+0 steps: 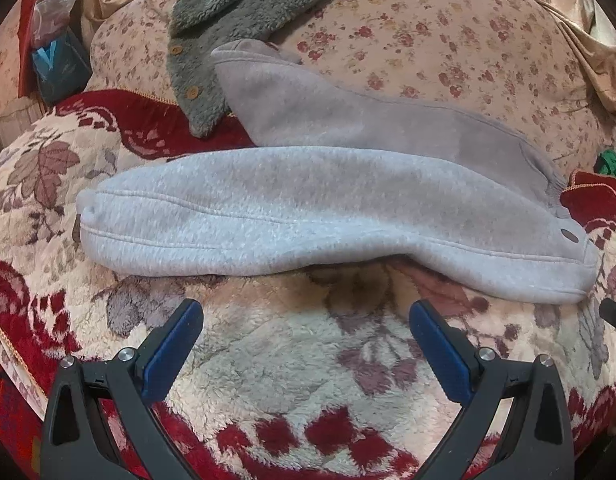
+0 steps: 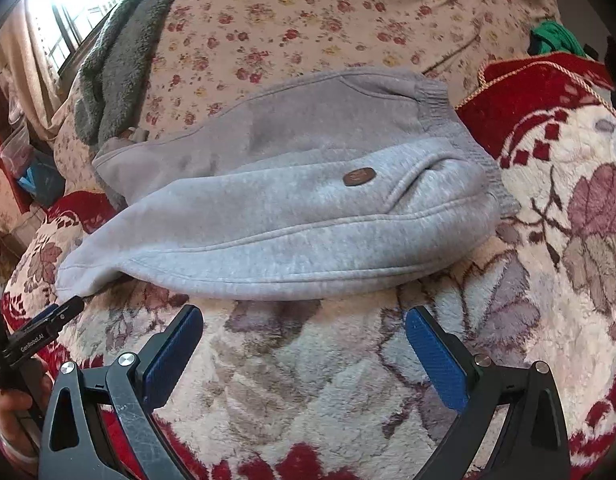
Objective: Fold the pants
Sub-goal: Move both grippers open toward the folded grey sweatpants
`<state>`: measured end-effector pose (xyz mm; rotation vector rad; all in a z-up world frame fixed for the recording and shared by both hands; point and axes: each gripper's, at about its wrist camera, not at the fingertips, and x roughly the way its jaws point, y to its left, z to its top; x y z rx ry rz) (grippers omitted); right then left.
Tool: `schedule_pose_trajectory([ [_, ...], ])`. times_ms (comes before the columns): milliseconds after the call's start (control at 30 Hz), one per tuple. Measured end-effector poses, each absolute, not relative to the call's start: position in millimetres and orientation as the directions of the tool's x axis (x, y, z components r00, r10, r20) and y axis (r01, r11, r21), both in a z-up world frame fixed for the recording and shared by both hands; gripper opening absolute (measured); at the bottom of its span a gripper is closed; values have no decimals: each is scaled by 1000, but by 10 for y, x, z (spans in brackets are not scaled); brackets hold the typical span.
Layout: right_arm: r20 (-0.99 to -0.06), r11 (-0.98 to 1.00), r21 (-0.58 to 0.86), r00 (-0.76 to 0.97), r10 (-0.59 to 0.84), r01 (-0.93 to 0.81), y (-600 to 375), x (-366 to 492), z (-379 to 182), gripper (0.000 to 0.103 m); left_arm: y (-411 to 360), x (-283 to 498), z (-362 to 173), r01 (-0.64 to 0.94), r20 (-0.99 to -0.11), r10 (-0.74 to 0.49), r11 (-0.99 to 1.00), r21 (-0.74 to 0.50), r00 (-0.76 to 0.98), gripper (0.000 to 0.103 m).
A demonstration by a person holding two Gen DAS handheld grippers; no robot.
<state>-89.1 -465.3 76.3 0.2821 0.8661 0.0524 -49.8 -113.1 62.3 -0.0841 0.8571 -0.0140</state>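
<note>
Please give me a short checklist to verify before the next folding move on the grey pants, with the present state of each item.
1. Left gripper open, nothing held: ok.
2. Right gripper open, nothing held: ok.
3. Grey pants already folded leg over leg: ok.
4. Waistband in view for a grasp: ok.
5. Leg cuffs in view: ok.
6. Pants clear of the green fleece jacket: not ok, their far end seems to overlap it.

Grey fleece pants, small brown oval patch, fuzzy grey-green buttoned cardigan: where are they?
grey fleece pants (image 1: pixel 308 216), left wrist view, near leg.
small brown oval patch (image 2: pixel 359 176), right wrist view, its middle.
fuzzy grey-green buttoned cardigan (image 1: pixel 243 4), left wrist view, body.
</note>
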Motion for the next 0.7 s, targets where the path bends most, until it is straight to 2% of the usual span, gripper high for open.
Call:
schedule_pose_trajectory([
  [467, -758, 896, 408, 611, 228, 173, -5019, -830, 540, 103, -875, -400, 385, -101, -789, -59, 983, -152, 611, 103],
  [700, -731, 833, 506, 623, 278, 223, -5198, -683, 393, 103, -705, -300, 293, -161, -794, -80, 962, -219, 602, 103],
])
